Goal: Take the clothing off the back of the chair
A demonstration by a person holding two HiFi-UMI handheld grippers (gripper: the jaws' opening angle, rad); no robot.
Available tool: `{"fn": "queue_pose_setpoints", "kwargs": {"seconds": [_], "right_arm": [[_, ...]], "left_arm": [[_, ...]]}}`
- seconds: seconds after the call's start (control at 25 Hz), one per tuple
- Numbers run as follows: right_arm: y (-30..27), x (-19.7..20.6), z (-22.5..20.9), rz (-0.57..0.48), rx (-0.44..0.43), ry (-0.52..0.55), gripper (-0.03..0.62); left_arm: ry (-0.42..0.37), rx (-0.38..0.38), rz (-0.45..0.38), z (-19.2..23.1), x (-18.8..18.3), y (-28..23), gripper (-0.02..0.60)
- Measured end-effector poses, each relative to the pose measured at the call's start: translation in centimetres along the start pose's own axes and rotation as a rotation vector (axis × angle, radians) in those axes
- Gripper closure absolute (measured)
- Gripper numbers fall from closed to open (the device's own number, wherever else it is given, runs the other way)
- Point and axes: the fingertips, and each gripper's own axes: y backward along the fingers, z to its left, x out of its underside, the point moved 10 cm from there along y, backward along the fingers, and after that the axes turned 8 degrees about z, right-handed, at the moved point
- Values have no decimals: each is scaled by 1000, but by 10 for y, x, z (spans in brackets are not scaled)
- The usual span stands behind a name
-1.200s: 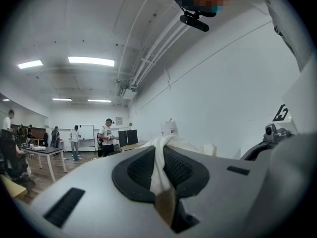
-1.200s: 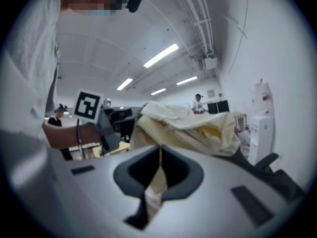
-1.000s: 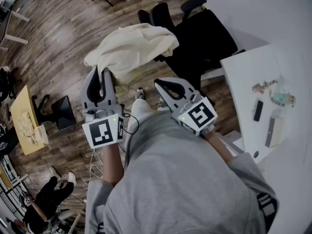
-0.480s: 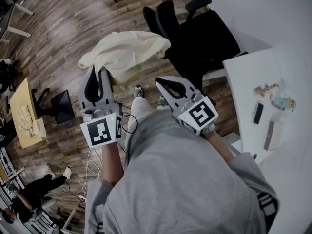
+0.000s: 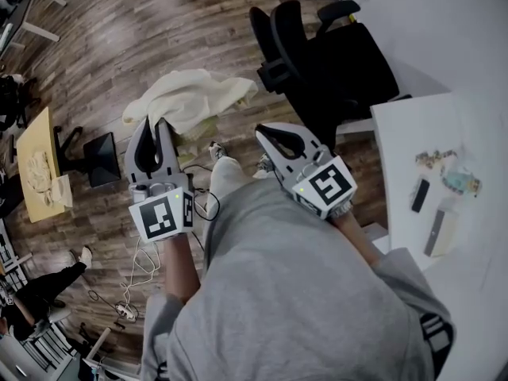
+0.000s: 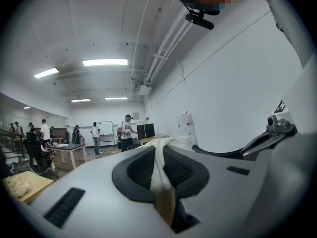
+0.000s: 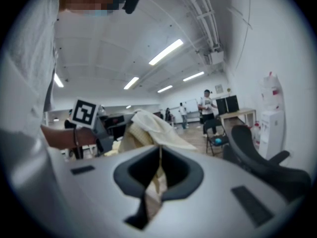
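Clear of chair [image 5: 349, 62], cream clothing [image 5: 194, 98] hangs crumpled, pinched in left claw [image 5: 152, 122]; right claw [image 5: 261, 133] closed, empty.

Below me runs a dark wood-plank floor [image 5: 103, 30]; a white desk [image 5: 405, 149] stands at my right, strip lights [image 6: 105, 62] overhead.

Ceiling strip lights [image 6: 105, 62] brighten the room evenly, leaving sheen on the wood floor [image 5: 119, 46]. Both gripper views bend and darken at the edges; near parts look soft.
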Motion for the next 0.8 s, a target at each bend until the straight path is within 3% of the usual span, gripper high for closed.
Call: {"fn": "queue_pose_setpoints", "kwargs": {"seconds": [0.8], "right_arm": [[-39,-11,4,47,-95,37,559]], "left_arm": [[64,-103,99,15,44,43,509]]}}
